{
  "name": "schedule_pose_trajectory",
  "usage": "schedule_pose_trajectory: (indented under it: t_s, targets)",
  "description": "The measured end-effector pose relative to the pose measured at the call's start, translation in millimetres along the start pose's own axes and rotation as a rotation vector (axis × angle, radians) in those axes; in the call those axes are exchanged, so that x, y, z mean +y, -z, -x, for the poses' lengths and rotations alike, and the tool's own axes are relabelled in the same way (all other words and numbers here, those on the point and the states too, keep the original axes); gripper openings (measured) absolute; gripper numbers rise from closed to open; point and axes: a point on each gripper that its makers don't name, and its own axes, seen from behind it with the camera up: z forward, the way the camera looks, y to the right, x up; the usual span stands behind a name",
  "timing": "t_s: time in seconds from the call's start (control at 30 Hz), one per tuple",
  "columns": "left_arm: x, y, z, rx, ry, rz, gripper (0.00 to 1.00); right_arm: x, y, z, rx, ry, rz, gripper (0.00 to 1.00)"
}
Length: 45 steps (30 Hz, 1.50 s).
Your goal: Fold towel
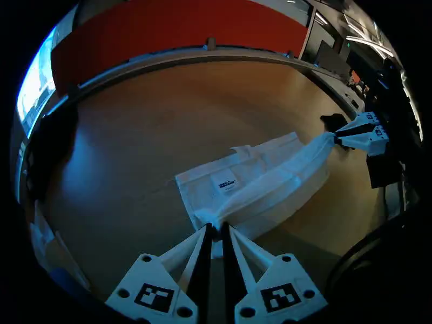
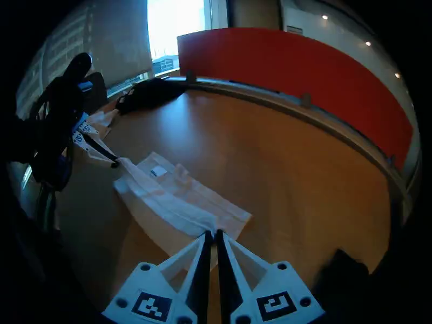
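We are holding the white towel [image 1: 254, 173] by one long edge, stretched between the two claws and lifted into a ridge, while the rest of it is lying flat on the worktop [image 1: 151, 119]. In the left gripper view the cloth is running from lower centre up to the right of the frame, with a small label [image 1: 227, 183] facing up near its middle. The left claw [image 1: 217, 229] is pinching a bunched corner, its fingers nearly together with only cloth in the gap. The right claw [image 2: 212, 235] is gripping the opposite end the same way, fingers almost touching on the hem.

The far long edge is lying free and slightly wavy, well short of the worktop's rim. Bare brown wood is opening out beyond it toward the top and left of the left gripper view, and toward the right of the right gripper view. A red panel [image 1: 178, 27] is standing along the back rim. In the right gripper view a dark bundle [image 2: 151, 89] is sitting on the wood at upper left, apart from the towel, below a bright window [image 2: 173, 27].
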Motion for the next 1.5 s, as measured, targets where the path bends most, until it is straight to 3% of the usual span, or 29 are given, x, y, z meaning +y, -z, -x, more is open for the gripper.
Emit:
schedule_pose_trajectory:
  t_s: [0.33,0.9,1.5]
  targets:
    - [-9.7,-18.6,-0.8,-0.024,0.004,-0.005,0.14,5.7,-20.5,12.5,-0.03,-0.03,0.008,0.07]
    - [-30.7,-41.3,-8.3,-0.036,0.03,-0.054,0.27,25.7,-47.0,17.6,-0.048,-0.056,0.049,0.16]
    - [-44.2,-46.3,-19.6,-0.028,0.06,-0.11,0.39,45.9,-54.6,21.0,-0.055,-0.007,0.109,0.53]
